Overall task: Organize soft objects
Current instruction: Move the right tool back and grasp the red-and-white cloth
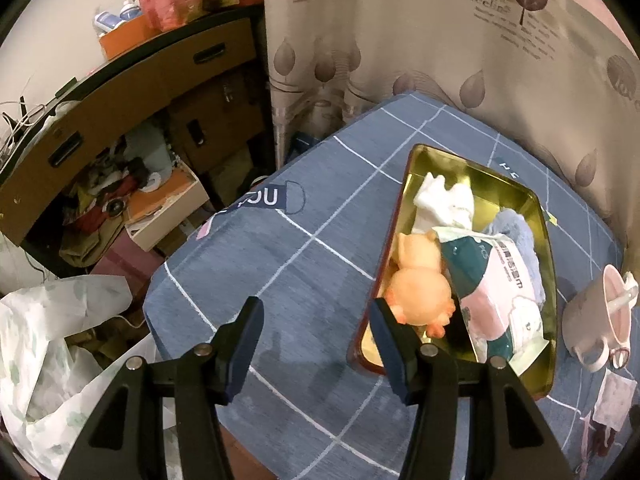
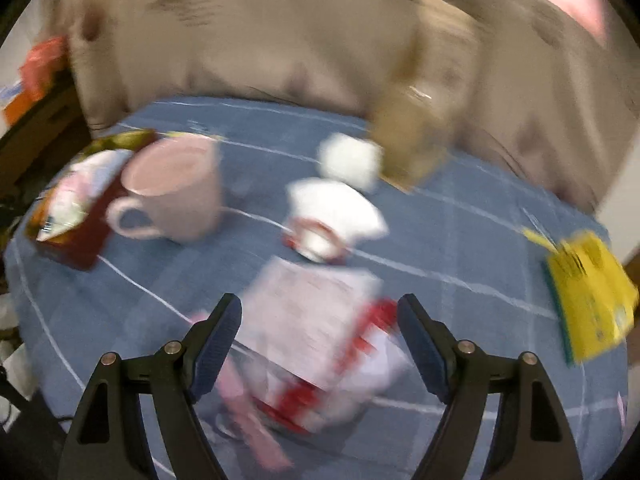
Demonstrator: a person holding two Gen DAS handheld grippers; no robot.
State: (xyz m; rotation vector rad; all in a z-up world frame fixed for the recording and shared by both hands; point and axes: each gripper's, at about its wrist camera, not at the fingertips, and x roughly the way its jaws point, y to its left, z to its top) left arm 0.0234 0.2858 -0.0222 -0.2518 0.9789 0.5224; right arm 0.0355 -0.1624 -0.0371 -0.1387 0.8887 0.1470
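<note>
Blue checked cloth covers the bench [image 1: 304, 248], with a leaf-printed curtain [image 1: 420, 40] close behind it and a cluttered desk off to one side. On the cloth sits a gold tin tray [image 1: 516, 188] that already holds soft things: a white cloth [image 1: 444, 200], a peach rubber toy [image 1: 420, 292] against the tray's near rim, a wet-wipe pack [image 1: 500, 296] and something blue and fluffy [image 1: 520, 232] under the pack. A pink mug [image 2: 176, 188] stands just beside the tray.

The left tongs [image 1: 316, 344] hang wide and empty over bare cloth, one finger in line with the tray's near corner. The right tongs [image 2: 320, 344] are also wide and empty; that view is smeared, so details are uncertain. Below their fingers lies a white-and-red soft packet or pouch [image 2: 320, 336], apart from the pads. Farther off lie a white folded cloth with a red ring [image 2: 328, 220], a white wad [image 2: 348, 160] and a yellow packet [image 2: 588, 300].

The step in hand looks like fetching that packet for the tray. To do it well, steady the right tongs first, centre the jaws across the packet's narrower span, press down into the cloth a little so both pads catch the material, and close only then. Lift clear of the mug on the way, and drop it at the tray's empty near end.
</note>
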